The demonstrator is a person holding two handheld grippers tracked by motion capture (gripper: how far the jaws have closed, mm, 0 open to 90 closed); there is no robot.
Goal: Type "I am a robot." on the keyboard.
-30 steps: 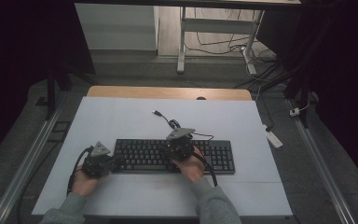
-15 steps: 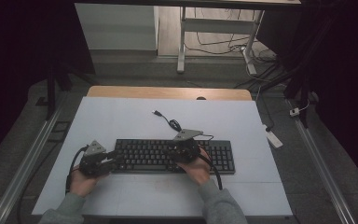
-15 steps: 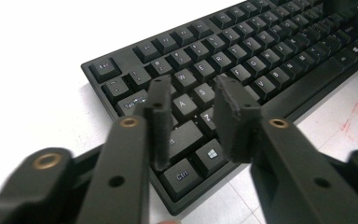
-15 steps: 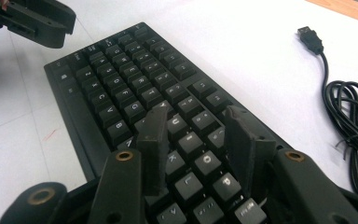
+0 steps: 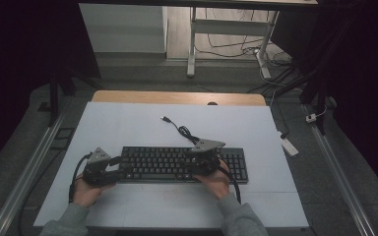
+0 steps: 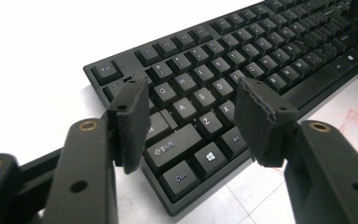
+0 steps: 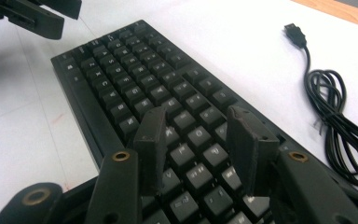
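Lying flat near the front edge of the tabletop (image 5: 128,128), the keyboard (image 5: 177,163) is flanked by left tongs (image 5: 123,171) at its left end and right tongs (image 5: 200,167) over its right-centre keys, both parted and empty, apparently just released.

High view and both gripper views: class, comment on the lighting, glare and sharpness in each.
High view: dim, with black surroundings; only the table is lit, and the keyboard looks small and soft. Left gripper view: the table beyond the keyboard burns out to pure white, the near key legends stay readable, and the far keys blur. Right gripper view: softer overall, with a bright tabletop around the coiled cable.
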